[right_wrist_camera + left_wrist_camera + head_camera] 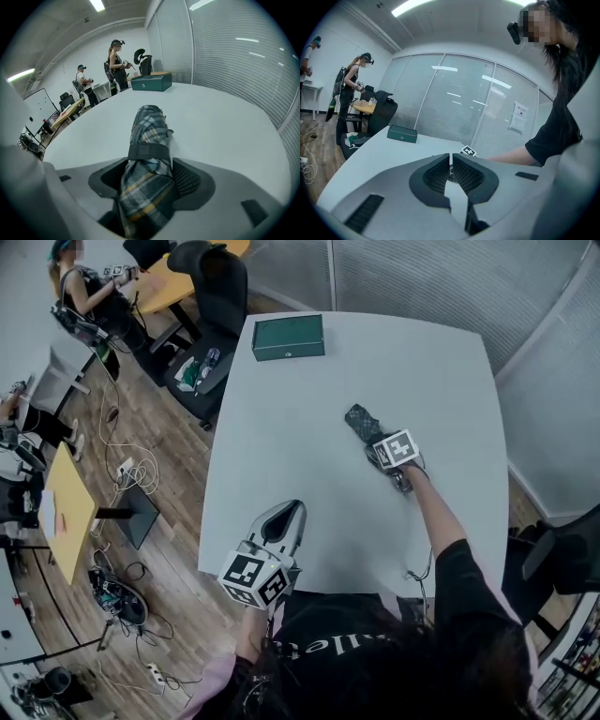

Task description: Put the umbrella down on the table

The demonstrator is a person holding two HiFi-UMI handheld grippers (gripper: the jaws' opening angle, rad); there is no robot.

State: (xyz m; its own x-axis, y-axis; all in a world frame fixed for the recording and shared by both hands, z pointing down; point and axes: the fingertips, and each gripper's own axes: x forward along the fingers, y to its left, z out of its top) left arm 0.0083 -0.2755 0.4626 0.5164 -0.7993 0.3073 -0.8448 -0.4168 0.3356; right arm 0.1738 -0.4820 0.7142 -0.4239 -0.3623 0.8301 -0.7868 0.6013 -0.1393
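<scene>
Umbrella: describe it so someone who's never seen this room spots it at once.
On the white table, right of centre, the right gripper straddles it with open jaws. The umbrella is a folded plaid bundle with a black strap, unlike the green box at the far edge.

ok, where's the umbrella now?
Head view, right half of the white table: the folded plaid umbrella lies between the right gripper's open jaws, green box farther back left.

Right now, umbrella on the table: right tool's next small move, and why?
Probably draw the right tool back off the umbrella. It lies on the table, and the jaws look spread wider than it, with a gap on one side, so nothing seems to grip it.
</scene>
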